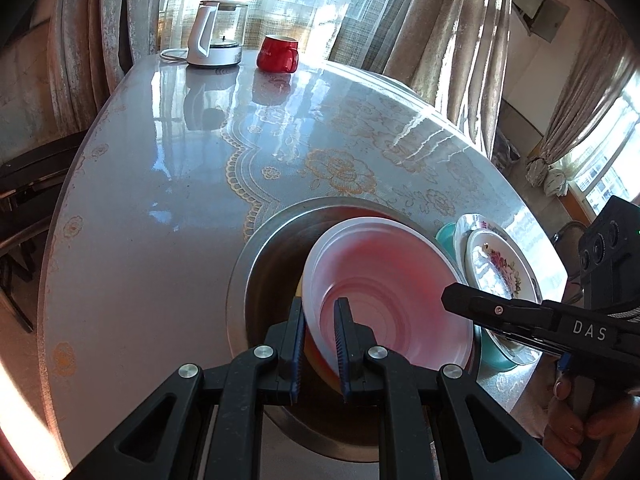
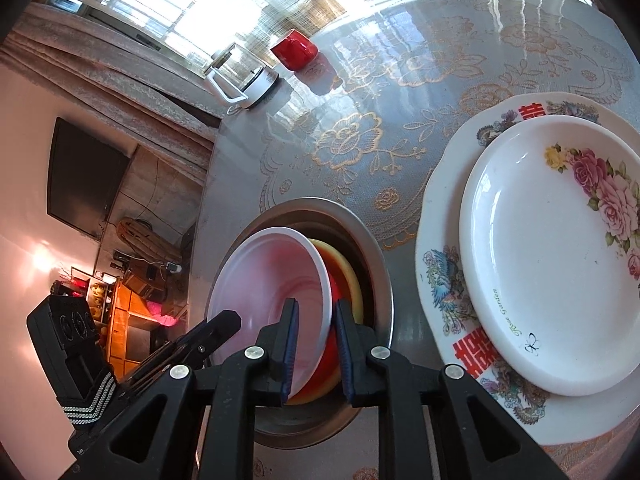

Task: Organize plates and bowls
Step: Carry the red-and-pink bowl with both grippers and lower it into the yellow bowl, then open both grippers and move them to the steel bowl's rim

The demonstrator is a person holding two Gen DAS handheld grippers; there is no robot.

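Pink bowl (image 1: 384, 280) tilted in steel basin (image 1: 256, 264), left gripper (image 1: 319, 344) clamped on its rim, right gripper (image 2: 316, 346) loosely straddling opposite rim, floral plates (image 2: 552, 248) only clear from right wrist view

Glossy grey tablecloth (image 1: 160, 184) with gold lace-like print; brushed metal basin (image 1: 256, 264); smooth, translucent pink plastic bowl (image 1: 384, 264); glazed ceramic flowered plate (image 2: 552, 248); matt black plastic gripper fingers (image 1: 296, 336)

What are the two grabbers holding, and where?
The left gripper pinches the white bowl by its near rim; the right gripper straddles the rim, seemingly loose.
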